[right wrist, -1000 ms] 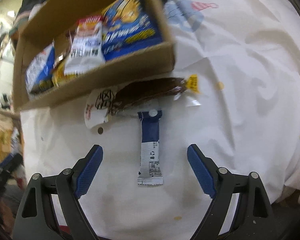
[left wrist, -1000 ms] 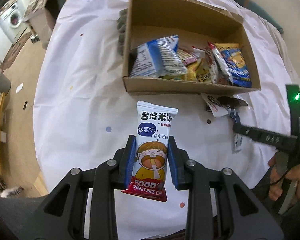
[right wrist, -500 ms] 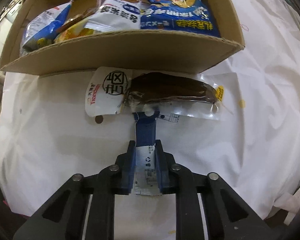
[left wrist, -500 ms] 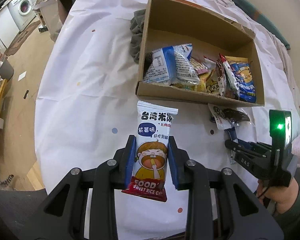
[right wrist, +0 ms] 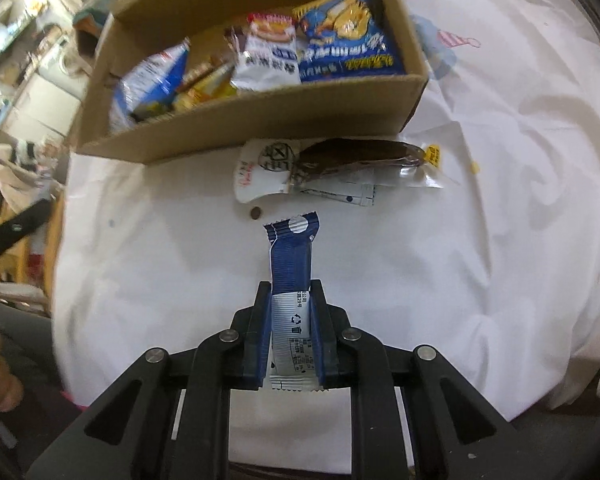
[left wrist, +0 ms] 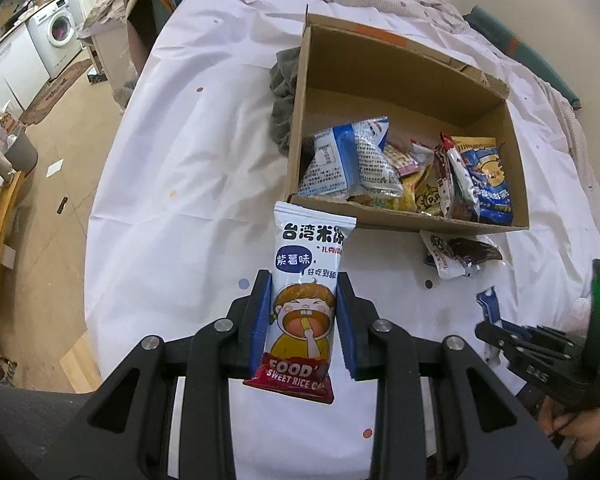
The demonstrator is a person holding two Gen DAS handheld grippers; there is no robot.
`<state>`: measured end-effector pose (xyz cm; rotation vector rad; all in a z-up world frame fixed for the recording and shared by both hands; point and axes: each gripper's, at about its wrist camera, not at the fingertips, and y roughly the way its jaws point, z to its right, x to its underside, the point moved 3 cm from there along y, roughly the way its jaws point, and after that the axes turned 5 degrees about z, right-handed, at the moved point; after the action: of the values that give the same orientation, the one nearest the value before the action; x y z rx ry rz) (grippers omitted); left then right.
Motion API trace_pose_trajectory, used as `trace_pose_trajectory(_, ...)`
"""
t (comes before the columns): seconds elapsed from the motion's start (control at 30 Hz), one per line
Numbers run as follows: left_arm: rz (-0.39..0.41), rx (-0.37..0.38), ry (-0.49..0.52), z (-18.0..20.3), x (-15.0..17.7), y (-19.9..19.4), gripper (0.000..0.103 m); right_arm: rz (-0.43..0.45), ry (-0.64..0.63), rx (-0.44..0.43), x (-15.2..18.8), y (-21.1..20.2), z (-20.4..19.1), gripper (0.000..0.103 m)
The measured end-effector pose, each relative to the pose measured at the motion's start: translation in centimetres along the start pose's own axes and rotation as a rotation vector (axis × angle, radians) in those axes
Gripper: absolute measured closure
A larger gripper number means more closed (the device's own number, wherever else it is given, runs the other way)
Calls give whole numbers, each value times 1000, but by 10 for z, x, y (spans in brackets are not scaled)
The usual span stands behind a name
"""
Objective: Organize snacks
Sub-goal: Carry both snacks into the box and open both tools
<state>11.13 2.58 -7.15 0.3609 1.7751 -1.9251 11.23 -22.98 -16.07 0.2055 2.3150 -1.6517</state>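
Note:
My left gripper (left wrist: 303,280) is shut on a white rice cake packet (left wrist: 306,300) with a cartoon child, held above the white cloth in front of the cardboard box (left wrist: 404,222). My right gripper (right wrist: 290,286) is shut on a narrow blue and white snack stick (right wrist: 292,276), lifted off the cloth; the right gripper also shows in the left wrist view (left wrist: 496,330). The cardboard box (right wrist: 260,116) holds several snack bags. A dark snack in clear wrap (right wrist: 352,154) lies just in front of the box, also seen in the left wrist view (left wrist: 460,256).
A white cloth (left wrist: 188,168) covers the table. A grey rag (left wrist: 284,100) lies against the box's left wall. The table edge drops to the floor on the left, with a washing machine (left wrist: 60,36) beyond. A flat white sachet (right wrist: 340,194) lies under the dark snack.
My right gripper closed on the blue snack stick and lifted it back from the box. My left gripper, still holding the rice cake packet, rose and drew back, widening the view.

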Motion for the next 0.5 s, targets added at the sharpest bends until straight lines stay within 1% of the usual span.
trace_pose_trajectory(0.07,17,-3,6,0,-1,-3,76,32,12,-32,-8,-7,1,85)
trace_pose_trajectory(0.17,38,-4,7,-1,-2,-7,76,117,-2,-79,-3,-31,-10,85)
trace_pose_trajectory(0.2,45,-3,3,-2,-2,-9,76,145,-9,-93,-6,-34,-15,85)
trace_pose_trajectory(0.27,61,1,-7,-5,-3,-12,76,235,-36,-136,-7,-55,-22,85)
trace_pose_trajectory(0.33,90,5,-17,-6,-5,-17,76,314,-63,-154,-10,-72,-27,85)
trace_pose_trajectory(0.4,130,2,-18,-7,-8,-24,76,373,-74,-178,-14,-85,-30,85)
trace_pose_trajectory(0.43,147,1,-19,-7,-9,-27,76,400,-78,-185,-16,-90,-32,85)
trace_pose_trajectory(0.5,154,-1,-23,-8,-13,-30,76,430,-80,-185,-21,-95,-33,85)
